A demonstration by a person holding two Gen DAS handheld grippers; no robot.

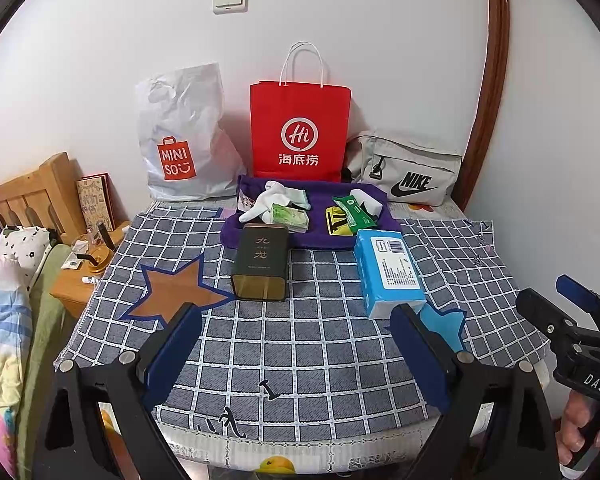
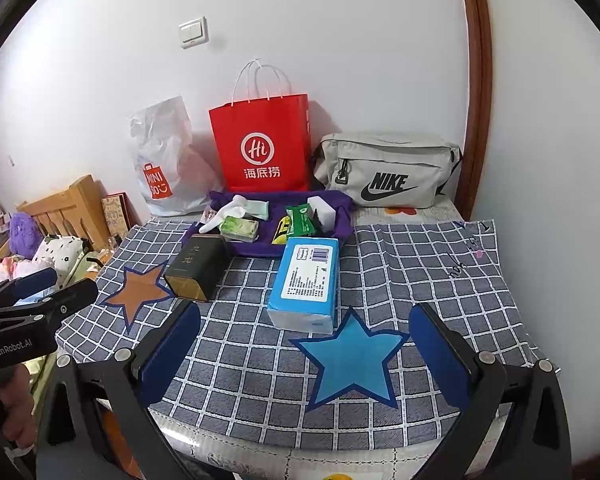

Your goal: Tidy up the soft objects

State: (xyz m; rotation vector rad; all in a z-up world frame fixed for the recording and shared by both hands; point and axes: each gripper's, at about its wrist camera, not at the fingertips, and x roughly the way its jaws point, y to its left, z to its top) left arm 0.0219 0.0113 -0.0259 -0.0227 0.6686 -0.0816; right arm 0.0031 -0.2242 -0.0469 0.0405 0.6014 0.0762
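Both grippers hover over the near edge of the surface [image 1: 300, 360], each with its jaws spread wide and nothing between them: the left gripper [image 1: 296, 356] faces the bare checked cloth, the right gripper [image 2: 304, 356] straddles the blue star patch [image 2: 350, 360].

Just past the blue star lies the blue tissue pack [image 2: 306, 280], flat and lengthwise, its far end touching the purple tray [image 2: 340, 204]. Left of it, a dark tin [image 1: 262, 262] lies on its side against the tray's front rim. Inside the tray, white socks [image 1: 266, 200] and a green tissue packet [image 1: 290, 218] fill the left half; a green wipes packet [image 1: 354, 212] and a yellow and black item [image 1: 336, 220] fill the right.

So the small soft things sit gathered in the tray, while the big pack rests outside, perhaps because the tray looks full.

Open room lies in the near middle and to the right of the pack. Three bags along the wall block the back, and the cloth drops off at the left toward a bed.
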